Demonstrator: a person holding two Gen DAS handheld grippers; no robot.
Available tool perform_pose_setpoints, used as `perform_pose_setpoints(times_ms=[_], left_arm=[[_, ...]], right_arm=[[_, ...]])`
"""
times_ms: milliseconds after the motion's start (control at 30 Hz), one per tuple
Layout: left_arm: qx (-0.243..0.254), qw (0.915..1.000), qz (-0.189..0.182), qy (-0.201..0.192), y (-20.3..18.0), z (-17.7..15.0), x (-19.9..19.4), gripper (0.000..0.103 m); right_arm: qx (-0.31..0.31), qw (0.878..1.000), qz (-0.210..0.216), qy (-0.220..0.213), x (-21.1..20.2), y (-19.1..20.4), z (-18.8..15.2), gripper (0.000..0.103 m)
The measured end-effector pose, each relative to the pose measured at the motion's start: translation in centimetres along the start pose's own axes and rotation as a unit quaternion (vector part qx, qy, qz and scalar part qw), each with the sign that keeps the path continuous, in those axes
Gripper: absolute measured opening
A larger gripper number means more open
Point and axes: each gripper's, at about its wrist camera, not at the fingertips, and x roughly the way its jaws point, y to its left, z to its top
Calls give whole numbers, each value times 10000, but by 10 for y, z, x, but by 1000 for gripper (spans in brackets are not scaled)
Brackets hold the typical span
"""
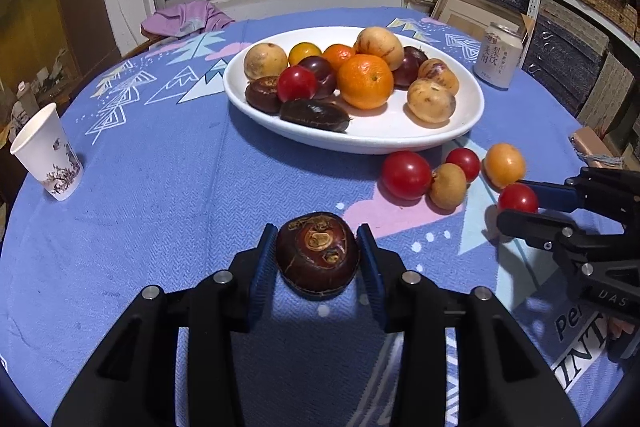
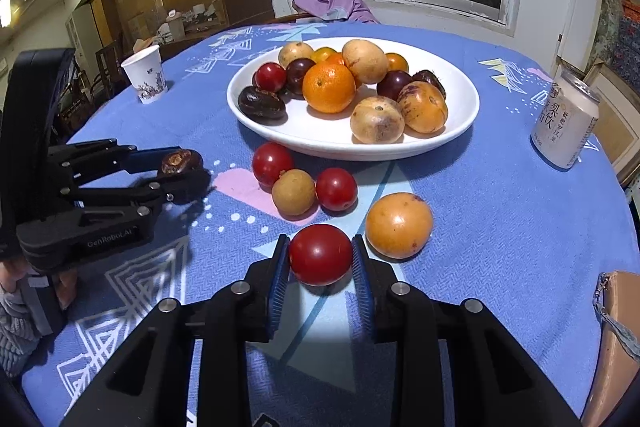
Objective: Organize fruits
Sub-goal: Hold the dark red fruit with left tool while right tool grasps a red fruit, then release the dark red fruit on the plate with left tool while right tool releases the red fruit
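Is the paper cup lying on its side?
No, the paper cup stands upright on the blue tablecloth, its open mouth facing up.

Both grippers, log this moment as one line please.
left gripper: shut on dark brown water chestnut | right gripper: shut on red cherry tomato | white oval plate: holds fruit

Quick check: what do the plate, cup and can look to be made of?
Plate: glossy white, thick rim with soft highlights; likely glazed ceramic, possibly melamine.
Cup: matte white with a printed picture and thin rolled lip; looks like paper.
Can: pale printed wall, metallic rim on top; probably aluminium.
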Motion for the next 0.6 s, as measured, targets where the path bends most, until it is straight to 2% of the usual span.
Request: perform_pose_setpoints(times_ms=[600], left_arm=[[68, 9990, 275, -346, -7, -1, -19, 40]], right_arm=[[312, 9986, 67, -419, -27, -10, 3, 31]])
